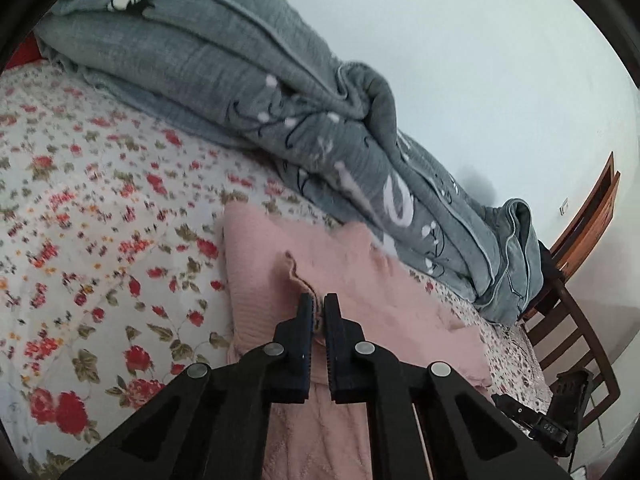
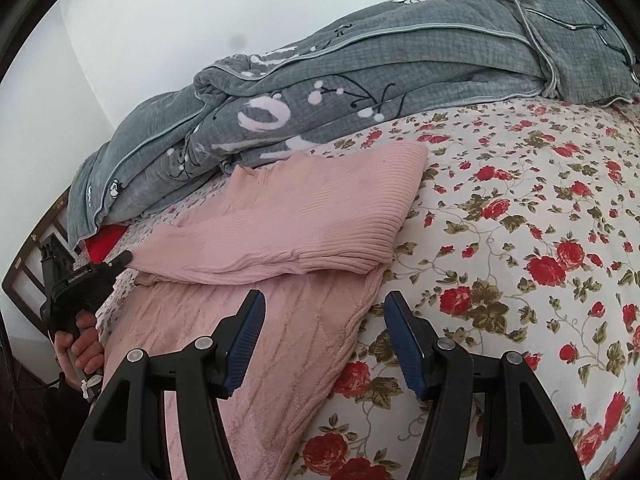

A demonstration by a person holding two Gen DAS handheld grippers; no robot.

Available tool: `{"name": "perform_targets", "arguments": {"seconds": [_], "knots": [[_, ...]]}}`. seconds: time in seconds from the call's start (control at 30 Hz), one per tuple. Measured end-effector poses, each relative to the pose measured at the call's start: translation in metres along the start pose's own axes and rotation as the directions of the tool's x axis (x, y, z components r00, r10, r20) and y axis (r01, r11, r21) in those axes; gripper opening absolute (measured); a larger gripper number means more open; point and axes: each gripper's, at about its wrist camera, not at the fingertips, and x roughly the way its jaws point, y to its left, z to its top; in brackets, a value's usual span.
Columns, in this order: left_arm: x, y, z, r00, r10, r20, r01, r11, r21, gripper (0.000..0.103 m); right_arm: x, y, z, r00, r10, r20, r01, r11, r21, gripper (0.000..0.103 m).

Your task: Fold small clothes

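One fold going over the sweater (image 2: 280,216).
I'm pinching its edge in my left gripper (image 1: 319,304); right gripper (image 2: 324,300) gaping empty — knit may slip.

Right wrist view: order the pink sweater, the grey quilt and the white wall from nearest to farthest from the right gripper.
1. pink sweater, just ahead of the right gripper, mostly left.
2. grey quilt, bunched behind the sweater along the bed's far edge.
3. white wall, behind the quilt, upper left.

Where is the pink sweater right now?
The pink sweater lies partly folded on the floral bedsheet, just in front of the grey quilt. The left gripper pinches its edge; the right gripper hovers open nearby.
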Motion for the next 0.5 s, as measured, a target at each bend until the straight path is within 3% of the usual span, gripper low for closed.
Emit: {"name": "perform_targets", "arguments": {"seconds": [0.13, 0.3, 0.37, 0.4, 0.43, 0.47, 0.5], "knots": [[-0.002, 0.001, 0.004, 0.999, 0.041, 0.011, -0.041, 0.999, 0.004, 0.007, 0.0, -0.001, 0.0, 1.0, 0.002, 0.0, -0.002, 1.0, 0.005, 0.061], [0.02, 0.012, 0.001, 0.985, 0.141, -0.096, -0.144, 0.989, -0.026, 0.009, 0.0, 0.0, 0.0, 1.0, -0.002, -0.001, 0.002, 1.0, 0.003, 0.061], [0.022, 0.019, -0.001, 0.982, 0.147, -0.119, -0.155, 0.987, -0.054, 0.011, -0.001, 0.0, -0.001, 1.0, -0.005, -0.002, 0.005, 1.0, 0.0, 0.061], [0.021, 0.022, 0.0, 0.982, 0.142, -0.122, -0.151, 0.986, -0.071, 0.02, -0.001, 0.001, -0.001, 1.0, -0.006, -0.003, 0.006, 1.0, -0.002, 0.061], [0.02, 0.024, -0.001, 0.981, 0.151, -0.124, -0.161, 0.984, -0.077, 0.042, -0.002, 0.001, -0.003, 1.0, -0.009, -0.005, 0.009, 1.0, -0.002, 0.061], [0.017, 0.026, -0.001, 0.973, 0.186, -0.134, -0.198, 0.977, -0.083, 0.051, -0.003, 0.002, -0.003, 1.0, -0.014, -0.004, 0.014, 1.0, -0.002, 0.061], [0.014, 0.027, -0.002, 0.976, 0.175, -0.13, -0.186, 0.979, -0.081, 0.053, -0.004, 0.003, -0.005, 1.0, -0.023, -0.001, 0.023, 1.0, -0.002, 0.061]]}}
